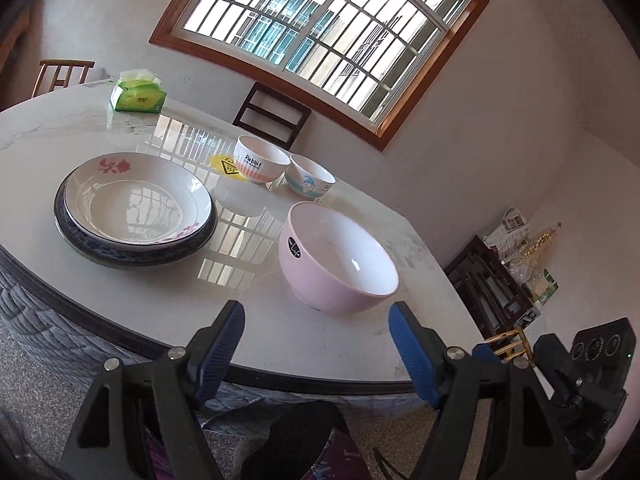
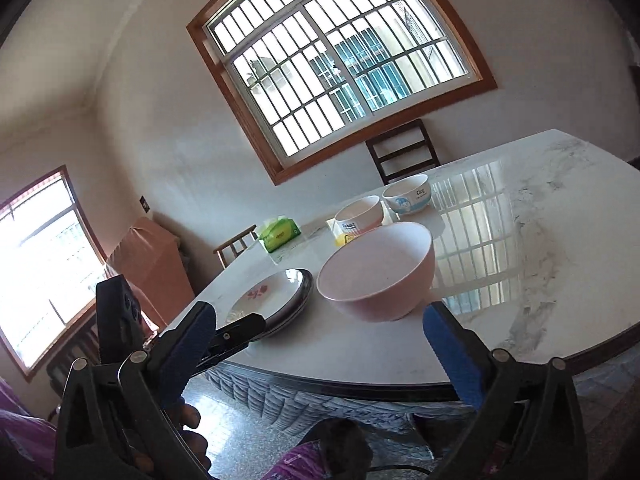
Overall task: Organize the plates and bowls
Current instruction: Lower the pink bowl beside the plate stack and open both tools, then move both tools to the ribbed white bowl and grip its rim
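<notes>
Pink bowl (image 1: 338, 258) upright, mouth up

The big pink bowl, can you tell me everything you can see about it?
The pink bowl is the biggest bowl on the table. It is pale pink outside and glossy white inside, probably ceramic, with a round dark sticker on its side. It stands upright on a small foot and looks empty. It sits alone near the table's front edge, beside the stacked plates and in front of two smaller bowls, touching none of them. Both claws are open and clear of it.
</notes>
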A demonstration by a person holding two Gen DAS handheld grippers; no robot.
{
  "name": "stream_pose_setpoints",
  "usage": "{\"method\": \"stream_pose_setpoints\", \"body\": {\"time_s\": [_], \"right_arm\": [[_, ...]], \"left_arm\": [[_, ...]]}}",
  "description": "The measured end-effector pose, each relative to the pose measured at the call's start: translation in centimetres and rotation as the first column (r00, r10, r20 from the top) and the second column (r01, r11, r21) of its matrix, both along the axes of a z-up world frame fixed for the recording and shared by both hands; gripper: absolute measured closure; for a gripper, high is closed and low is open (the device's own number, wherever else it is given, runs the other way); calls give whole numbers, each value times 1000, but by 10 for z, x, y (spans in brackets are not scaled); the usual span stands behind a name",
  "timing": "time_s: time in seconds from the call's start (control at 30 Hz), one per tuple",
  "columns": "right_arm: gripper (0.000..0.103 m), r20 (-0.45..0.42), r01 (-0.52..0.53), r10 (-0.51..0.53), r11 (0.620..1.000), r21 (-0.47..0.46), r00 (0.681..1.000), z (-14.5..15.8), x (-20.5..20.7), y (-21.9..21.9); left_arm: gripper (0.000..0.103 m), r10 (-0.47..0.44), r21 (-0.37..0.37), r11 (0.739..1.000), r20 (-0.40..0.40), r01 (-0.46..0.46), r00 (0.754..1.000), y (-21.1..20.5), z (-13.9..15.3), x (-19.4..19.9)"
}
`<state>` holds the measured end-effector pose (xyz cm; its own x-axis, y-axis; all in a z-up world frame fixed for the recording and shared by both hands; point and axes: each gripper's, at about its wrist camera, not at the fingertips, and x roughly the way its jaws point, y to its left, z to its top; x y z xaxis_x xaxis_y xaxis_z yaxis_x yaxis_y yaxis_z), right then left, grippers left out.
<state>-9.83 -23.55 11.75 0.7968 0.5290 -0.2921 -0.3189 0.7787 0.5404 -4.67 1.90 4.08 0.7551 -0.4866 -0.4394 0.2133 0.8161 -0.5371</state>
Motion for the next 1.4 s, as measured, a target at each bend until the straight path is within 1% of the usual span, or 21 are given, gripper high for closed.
{"method": "stream_pose_setpoints", "body": {"time_s": [0.07,0.13,0.2,0.27,0.37,0.4,0.47,0.53,0.6,0.67,0.73,0.77,0.83,0.9,0.97,1.0,1.1,1.17,1.3,1.33,1.4], "right_arm": [[0,-62,-54,61,993,106,996,-19,2,-5],[0,-140,-56,87,975,215,986,-41,11,-14],[0,-232,-30,91,966,257,969,-57,17,-17],[0,-265,-27,109,954,297,958,-66,19,-19],[0,-274,-79,141,971,226,951,-54,27,-16],[0,-247,-71,110,984,163,963,-41,27,-15],[0,-138,8,-16,999,-54,990,-5,22,-14],[0,-58,12,-22,986,-166,998,31,33,-15],[0,-53,-43,32,974,-221,998,64,58,-18],[0,-13,-86,86,962,-260,996,90,86,-19],[0,-76,-174,160,947,-269,984,99,132,-16],[0,-124,-208,181,945,-253,976,99,156,-13],[0,-244,-315,258,920,-232,935,90,210,0],[0,-347,-367,282,907,-207,894,77,257,13],[7,-435,-393,304,910,-130,848,62,298,21],[15,-460,-390,297,913,-119,837,54,316,26],[24,-532,-417,323,906,-64,783,27,357,42],[24,-552,-387,301,921,-43,778,14,379,47],[24,-618,-345,242,937,-51,748,-10,417,61],[27,-631,-338,238,940,-41,739,-15,425,65],[42,-665,-320,213,946,-41,716,-26,439,72]], "left_arm": [[26,-16,1,1000,18,16,1000,-3,3,-5],[26,-43,-27,999,41,44,998,-1,5,-9],[26,-62,-61,996,80,67,995,3,10,-14],[26,-46,-32,998,126,51,991,3,18,-20],[26,-16,102,995,177,-2,984,-7,34,-18],[26,-8,140,990,190,-19,982,-8,41,-14],[26,-15,207,978,151,-17,988,-8,54,8],[26,-54,207,978,80,36,995,-1,67,41],[26,-81,157,985,45,73,996,13,77,77],[26,-76,151,986,-3,76,997,22,87,114],[26,-85,160,984,-4,84,996,27,96,150],[26,-76,194,978,-17,78,997,27,99,169],[26,-80,209,974,-25,83,996,28,103,203],[26,-69,246,966,-68,84,995,28,101,242],[26,-55,214,974,-100,76,993,35,93,278],[26,-69,209,973,-128,95,989,36,87,296],[26,-41,221,972,-178,80,983,39,70,340],[26,-60,223,968,-229,112,972,38,56,367],[26,-31,235,966,-310,108,950,41,28,408],[27,-33,238,965,-321,114,947,41,22,415],[32,-35,248,961,-321,120,947,39,17,425]]}}
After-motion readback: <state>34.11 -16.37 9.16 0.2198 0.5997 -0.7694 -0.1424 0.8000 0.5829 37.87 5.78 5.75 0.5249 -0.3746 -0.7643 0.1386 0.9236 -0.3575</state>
